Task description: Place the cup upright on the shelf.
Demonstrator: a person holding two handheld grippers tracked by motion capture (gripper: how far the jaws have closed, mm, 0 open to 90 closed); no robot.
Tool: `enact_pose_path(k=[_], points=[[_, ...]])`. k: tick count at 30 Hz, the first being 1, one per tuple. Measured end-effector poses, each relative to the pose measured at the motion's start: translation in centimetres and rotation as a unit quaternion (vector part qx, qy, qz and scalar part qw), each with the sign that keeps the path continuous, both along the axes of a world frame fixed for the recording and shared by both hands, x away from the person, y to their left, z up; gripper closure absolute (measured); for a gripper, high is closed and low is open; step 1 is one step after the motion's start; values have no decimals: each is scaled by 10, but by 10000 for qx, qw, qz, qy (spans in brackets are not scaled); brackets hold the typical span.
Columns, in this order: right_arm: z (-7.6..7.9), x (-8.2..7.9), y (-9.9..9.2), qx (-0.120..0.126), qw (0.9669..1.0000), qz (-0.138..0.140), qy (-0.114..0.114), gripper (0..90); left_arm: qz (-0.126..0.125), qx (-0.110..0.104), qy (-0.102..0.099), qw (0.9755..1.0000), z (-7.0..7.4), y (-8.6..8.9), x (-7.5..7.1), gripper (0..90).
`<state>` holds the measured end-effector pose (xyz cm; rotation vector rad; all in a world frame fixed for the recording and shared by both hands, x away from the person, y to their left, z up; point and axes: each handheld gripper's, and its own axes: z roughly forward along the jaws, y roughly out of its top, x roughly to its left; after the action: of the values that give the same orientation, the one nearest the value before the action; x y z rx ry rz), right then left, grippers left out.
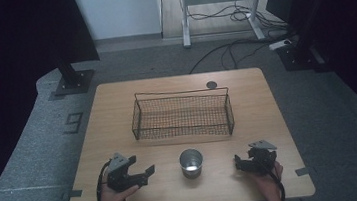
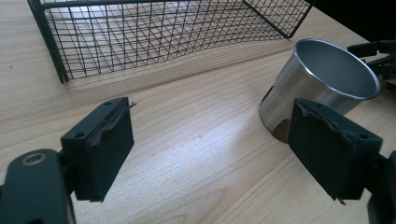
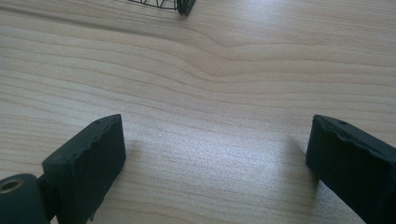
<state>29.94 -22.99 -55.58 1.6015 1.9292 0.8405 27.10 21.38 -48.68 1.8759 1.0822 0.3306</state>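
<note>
Between both grippers, a metal cup point(image 1: 191, 162) is being left upright on the worktop point(image 1: 120, 137). Left gripper point(image 2: 210, 144) and right gripper point(image 3: 215, 163) are being held open, empty. Light, rigid, slippery; wall should be gripped.

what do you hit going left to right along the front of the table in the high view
left gripper → metal cup → right gripper. The wire basket lies farther back, spanning the middle, so it has no place in this order.
</note>
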Motion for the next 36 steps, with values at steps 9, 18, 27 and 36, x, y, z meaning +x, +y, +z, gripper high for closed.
enact_pose_path(k=[9, 18, 27, 36], points=[[0, 0, 0, 0, 10000, 1, -1, 46, -27, -14, -66, 10000, 5, -4, -2, 148], [0, 0, 0, 1, 10000, 0, 0, 46, -180, 3, -70, 9998, 7, -15, -4, 145], [0, 0, 0, 3, 10000, -4, 2, 46, -315, 37, -73, 9995, 14, -29, -3, 137], [0, 0, 0, 7, 10000, -11, 1, 48, -566, 87, -72, 9983, 17, -53, 2, 136]])
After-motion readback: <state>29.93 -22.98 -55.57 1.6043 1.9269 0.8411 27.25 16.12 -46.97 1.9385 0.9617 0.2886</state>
